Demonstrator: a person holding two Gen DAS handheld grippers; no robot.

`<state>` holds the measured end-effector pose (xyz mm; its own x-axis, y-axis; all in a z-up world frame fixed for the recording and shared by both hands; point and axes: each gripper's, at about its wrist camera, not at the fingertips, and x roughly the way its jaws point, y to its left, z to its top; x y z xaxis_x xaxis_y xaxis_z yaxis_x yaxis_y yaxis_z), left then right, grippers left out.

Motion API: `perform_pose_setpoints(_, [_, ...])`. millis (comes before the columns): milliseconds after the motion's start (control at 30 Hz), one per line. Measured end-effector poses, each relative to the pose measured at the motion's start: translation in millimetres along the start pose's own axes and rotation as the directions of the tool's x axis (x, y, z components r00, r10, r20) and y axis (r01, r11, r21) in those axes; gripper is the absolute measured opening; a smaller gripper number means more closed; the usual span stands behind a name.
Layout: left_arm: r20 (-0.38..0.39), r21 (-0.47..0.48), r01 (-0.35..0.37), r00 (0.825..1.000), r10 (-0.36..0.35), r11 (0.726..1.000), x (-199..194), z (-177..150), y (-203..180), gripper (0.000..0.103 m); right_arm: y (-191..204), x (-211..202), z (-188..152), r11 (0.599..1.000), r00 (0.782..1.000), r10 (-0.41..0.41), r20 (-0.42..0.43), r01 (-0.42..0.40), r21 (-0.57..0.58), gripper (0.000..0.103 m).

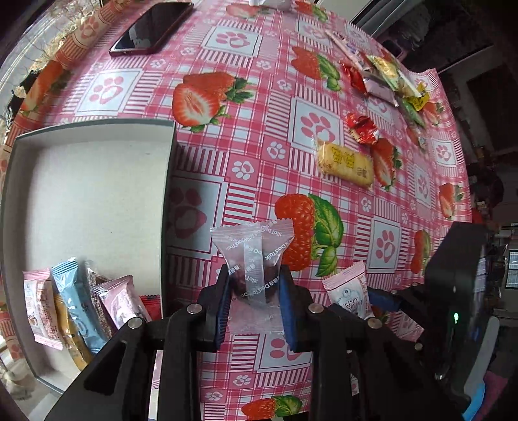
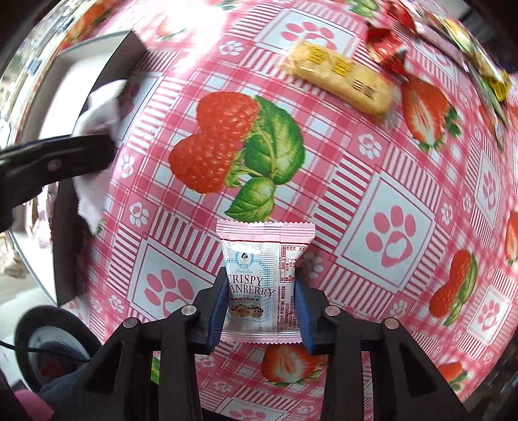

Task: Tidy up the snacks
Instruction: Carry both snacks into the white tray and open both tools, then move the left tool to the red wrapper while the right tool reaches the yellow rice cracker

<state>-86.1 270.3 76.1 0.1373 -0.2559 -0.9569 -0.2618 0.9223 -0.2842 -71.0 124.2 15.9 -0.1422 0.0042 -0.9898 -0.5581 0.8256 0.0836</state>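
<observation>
We hold a snack in each claw. The left claw (image 1: 255,291) pinches a clear-wrapped dark candy (image 1: 254,262) across its bulge, and the right claw (image 2: 260,304) clamps a pink cranberry crisp packet (image 2: 264,281) by its two long edges; both are lifted above the surface (image 1: 246,168). Just left of the left claw sits the grey box (image 1: 97,181), with several packets (image 1: 84,307) leaning in a row at its near end and the rest of its floor bare.

The step in hand, as we judge it, is carrying these two into the box. We would take the left one first, since it is nearest the wall, lift it over the rim rather than drag it across, and set it down beside the standing row before we let go, so it does not knock the row over. The clear wrapper looks slippery and soft, so we keep a steady squeeze on the bulge, not on the crimped ends. The right packet follows once the left claw is out of the way; the two claws are close together and could collide.

Farther off lie a yellow biscuit bar (image 1: 344,163), a red foil candy (image 1: 362,129) and a pile of mixed wrappers (image 1: 382,77), with a phone (image 1: 152,27) at the far edge.
</observation>
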Motion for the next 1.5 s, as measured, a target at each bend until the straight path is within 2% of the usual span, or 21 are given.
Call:
perform_pose_setpoints(133, [0.072,-0.026,0.024,0.997,-0.022,0.999,-35.9,-5.0,21.5,0.030,-11.9,-22.5,12.1,0.996,0.997,0.073,0.012,-0.073,0.059,0.039])
perform_pose_setpoints(233, [0.120,-0.068,0.026,0.993,-0.018,0.997,-38.6,-4.9,29.3,0.030,-10.5,-45.8,35.1,0.995,0.995,0.086,0.043,-0.088,0.044,0.039])
perform_pose_setpoints(467, [0.195,-0.169,-0.035,0.978,0.068,0.985,-61.8,-16.3,77.1,0.030,46.0,-92.7,95.7,0.986,0.981,0.167,0.103,-0.164,-0.030,0.039])
perform_pose_setpoints(600, [0.186,-0.223,-0.083,0.974,0.126,0.971,-63.3,-23.5,108.5,0.030,90.2,-101.4,114.2,0.973,0.971,0.215,0.106,-0.205,-0.105,0.039])
perform_pose_setpoints(767, [0.151,-0.281,-0.118,0.975,0.165,0.952,-57.4,-33.3,139.3,0.030,152.9,-92.1,125.5,0.953,0.966,0.247,0.077,-0.228,-0.198,0.039])
perform_pose_setpoints(800, [0.143,-0.285,-0.127,0.974,0.173,0.950,-56.0,-35.0,142.7,0.030,152.0,-91.3,112.1,0.950,0.966,0.248,0.071,-0.228,-0.211,0.039])
perform_pose_setpoints(933, [0.109,-0.294,-0.147,0.976,0.186,0.945,-47.8,-42.1,151.0,0.030,172.3,-75.3,119.4,0.949,0.972,0.231,0.035,-0.218,-0.227,0.039])
perform_pose_setpoints(1000, [0.092,-0.294,-0.165,0.975,0.200,0.941,-43.8,-44.8,151.9,0.032,169.7,-63.2,114.7,0.952,0.974,0.226,0.020,-0.216,-0.217,0.039])
perform_pose_setpoints(1033, [0.084,-0.291,-0.174,0.975,0.206,0.941,-41.6,-45.7,151.7,0.033,168.8,-58.4,114.6,0.954,0.975,0.222,0.013,-0.214,-0.211,0.040])
perform_pose_setpoints(1067, [0.076,-0.287,-0.178,0.975,0.207,0.941,-39.7,-46.1,151.2,0.041,162.9,-53.0,109.7,0.956,0.976,0.217,0.009,-0.210,-0.206,0.040])
perform_pose_setpoints(1100, [0.070,-0.285,-0.183,0.975,0.211,0.941,-38.0,-46.6,150.7,0.054,162.1,-50.0,110.5,0.957,0.977,0.212,0.004,-0.207,-0.202,0.042])
perform_pose_setpoints(1133, [0.065,-0.285,-0.193,0.973,0.220,0.939,-36.9,-46.9,150.4,0.061,161.8,-48.8,110.8,0.959,0.978,0.209,0.000,-0.205,-0.198,0.046])
perform_pose_setpoints(1200, [0.063,-0.274,-0.206,0.971,0.232,0.939,-35.7,-46.8,147.3,0.072,160.2,-44.4,112.3,0.963,0.980,0.200,0.004,-0.196,-0.183,0.074])
perform_pose_setpoints(1233, [0.059,-0.267,-0.211,0.970,0.235,0.940,-34.8,-46.1,145.7,0.073,155.4,-46.5,110.7,0.966,0.981,0.194,0.013,-0.188,-0.175,0.080])
perform_pose_setpoints(1267, [0.054,-0.263,-0.216,0.970,0.238,0.940,-33.8,-45.7,143.9,0.076,151.1,-49.1,109.2,0.970,0.982,0.185,0.022,-0.179,-0.167,0.083])
perform_pose_setpoints(1500, [0.036,-0.232,-0.230,0.969,0.245,0.945,-30.1,-40.7,130.0,0.076,102.1,-42.4,99.1,0.990,0.992,0.130,0.004,-0.129,-0.048,0.085])
